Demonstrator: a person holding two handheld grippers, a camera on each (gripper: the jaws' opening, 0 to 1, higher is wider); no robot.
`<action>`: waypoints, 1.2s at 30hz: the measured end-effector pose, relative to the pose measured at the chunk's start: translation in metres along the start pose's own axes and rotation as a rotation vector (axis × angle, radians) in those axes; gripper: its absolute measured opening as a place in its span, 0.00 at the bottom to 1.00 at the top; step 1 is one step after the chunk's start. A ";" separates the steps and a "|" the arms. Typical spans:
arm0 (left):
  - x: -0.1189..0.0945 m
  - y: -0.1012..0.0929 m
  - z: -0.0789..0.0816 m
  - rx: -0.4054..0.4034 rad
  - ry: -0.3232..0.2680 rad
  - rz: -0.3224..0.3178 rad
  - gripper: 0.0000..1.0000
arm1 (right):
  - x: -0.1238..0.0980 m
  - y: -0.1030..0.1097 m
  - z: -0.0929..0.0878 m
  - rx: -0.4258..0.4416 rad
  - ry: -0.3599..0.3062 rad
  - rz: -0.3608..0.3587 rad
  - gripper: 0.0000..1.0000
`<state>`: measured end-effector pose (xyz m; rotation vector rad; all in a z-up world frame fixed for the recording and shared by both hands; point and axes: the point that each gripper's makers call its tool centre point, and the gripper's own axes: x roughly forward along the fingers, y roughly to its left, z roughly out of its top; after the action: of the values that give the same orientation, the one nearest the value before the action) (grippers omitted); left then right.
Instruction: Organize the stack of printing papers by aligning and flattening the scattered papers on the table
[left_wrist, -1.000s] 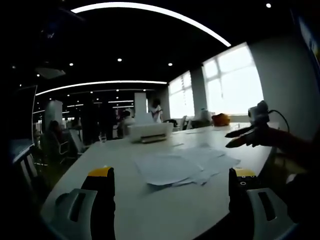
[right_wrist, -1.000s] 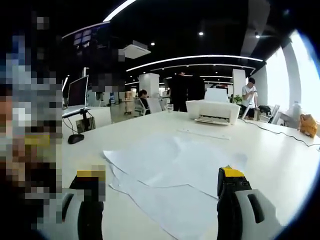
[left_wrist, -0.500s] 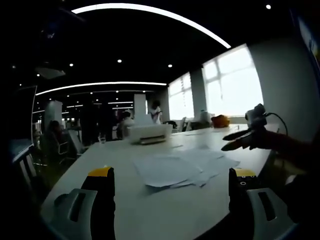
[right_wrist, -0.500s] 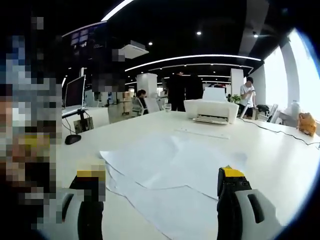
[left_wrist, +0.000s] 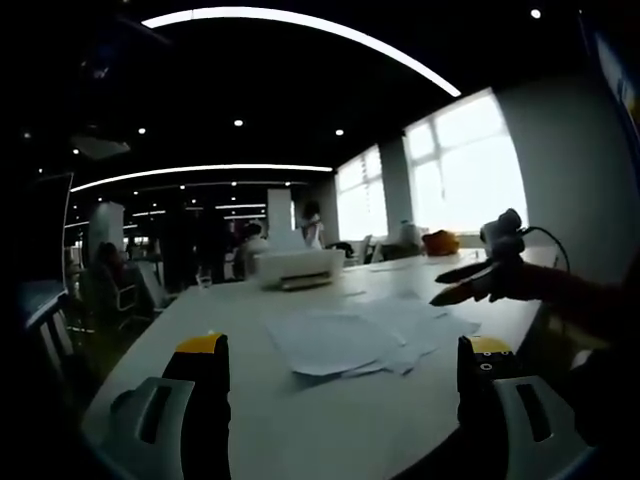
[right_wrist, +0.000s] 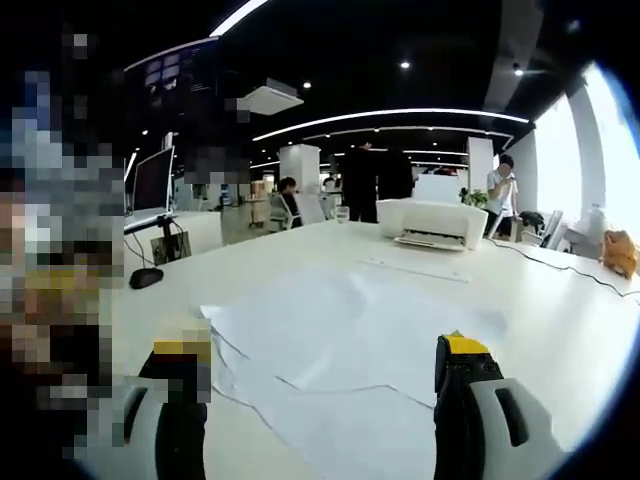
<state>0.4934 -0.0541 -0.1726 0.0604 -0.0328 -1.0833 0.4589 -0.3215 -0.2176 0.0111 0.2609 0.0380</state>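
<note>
Here, scattered papers (right_wrist: 350, 340) on white table (right_wrist: 560, 320), both grippers (left_wrist: 340, 360) (right_wrist: 315, 365) spread apart, holding nothing.

both views looked low across the table (left_wrist: 300, 420), from opposite sides, sharing the scattered papers (left_wrist: 365, 335) and printer (right_wrist: 437, 222)

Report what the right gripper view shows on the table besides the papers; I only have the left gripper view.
Observer: A dark computer mouse lies on the table, apart from the papers.
Operator: Check the other side.
Observer: A thin cable runs across the table beyond the printer.
Operator: Give me the right gripper's state.
Observer: The right gripper is open, jaws wide apart, with the papers' near edge between them.
</note>
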 end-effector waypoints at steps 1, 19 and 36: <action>0.000 0.000 0.000 0.003 0.002 0.002 0.97 | 0.002 0.001 0.000 0.000 0.001 0.003 0.90; -0.007 0.002 -0.008 -0.011 0.006 -0.014 0.97 | 0.042 0.005 0.005 -0.022 0.030 0.025 0.90; -0.005 0.009 -0.011 -0.023 -0.002 -0.020 0.97 | 0.073 -0.009 0.002 -0.001 0.042 0.005 0.90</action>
<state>0.4999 -0.0451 -0.1830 0.0395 -0.0215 -1.1039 0.5306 -0.3276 -0.2346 0.0101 0.3033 0.0437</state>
